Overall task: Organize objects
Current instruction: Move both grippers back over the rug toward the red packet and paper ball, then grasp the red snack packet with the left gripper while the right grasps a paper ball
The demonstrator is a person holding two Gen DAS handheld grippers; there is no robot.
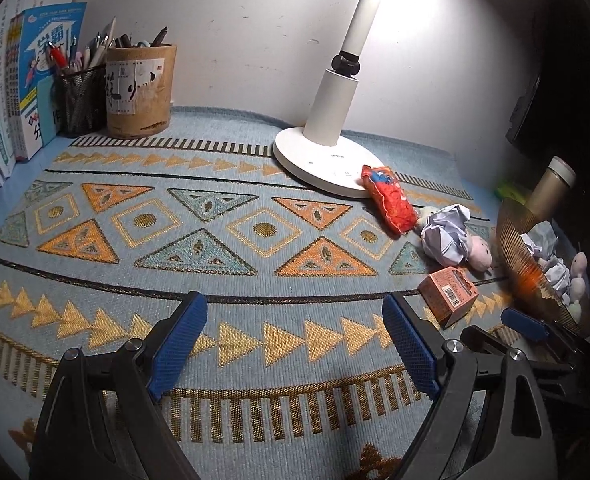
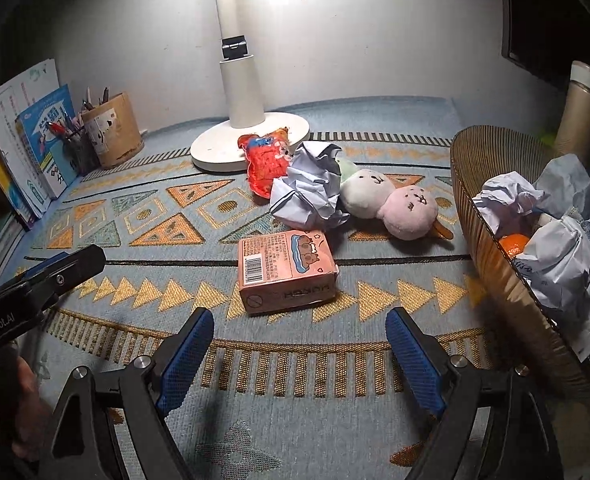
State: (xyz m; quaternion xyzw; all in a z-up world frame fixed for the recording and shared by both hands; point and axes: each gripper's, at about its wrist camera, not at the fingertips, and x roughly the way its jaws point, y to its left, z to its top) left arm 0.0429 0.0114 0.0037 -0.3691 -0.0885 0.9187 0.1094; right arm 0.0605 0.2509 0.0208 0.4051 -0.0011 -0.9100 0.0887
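Note:
A pink carton [image 2: 287, 270] lies on the patterned mat just ahead of my open, empty right gripper [image 2: 299, 340]; it also shows in the left wrist view [image 1: 449, 294]. Behind it lie a crumpled paper ball [image 2: 309, 186], a red snack bag [image 2: 265, 160] and a white-and-pink plush [image 2: 391, 200]. A ribbed basket [image 2: 491, 248] at the right holds crumpled paper and an orange. My left gripper [image 1: 295, 340] is open and empty over bare mat, left of the carton.
A white lamp base [image 2: 215, 148] stands at the back centre. Two pen holders [image 1: 141, 88] and upright books [image 1: 39, 80] stand at the back left. A gold flask [image 2: 583, 112] stands behind the basket. The left gripper's body [image 2: 35, 284] shows at the left.

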